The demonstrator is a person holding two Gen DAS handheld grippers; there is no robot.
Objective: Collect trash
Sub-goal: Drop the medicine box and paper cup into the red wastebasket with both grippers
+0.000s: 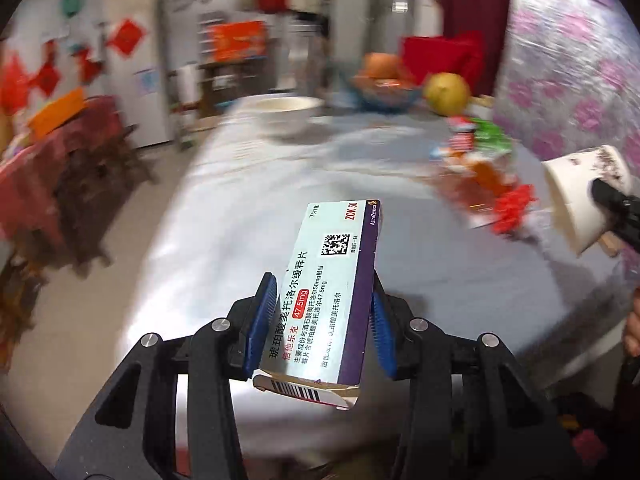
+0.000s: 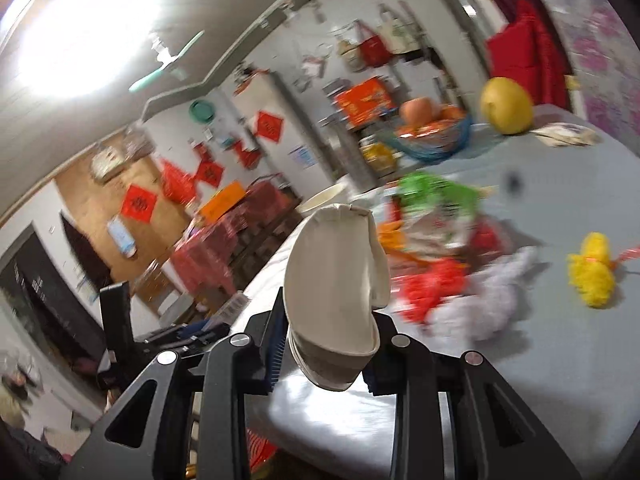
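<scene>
Take the blue fruit bowl (image 1: pixel 384 94) at the far end of the table (image 1: pixel 256 200) as your landmark. You'll see an orange fruit (image 1: pixel 380 66) in it, a yellow pomelo (image 1: pixel 447 93) just to its right, and a white bowl (image 1: pixel 286 110) to its left. Behind it stands a red bag (image 1: pixel 444 56); further left, a refrigerator (image 1: pixel 134 80) carries red paper decorations (image 1: pixel 127 37).

A home's dining room: fridge (image 1: pixel 134 80), fruit bowl (image 1: pixel 386 88) on table (image 1: pixel 240 200), red door decorations (image 2: pixel 138 202).
</scene>
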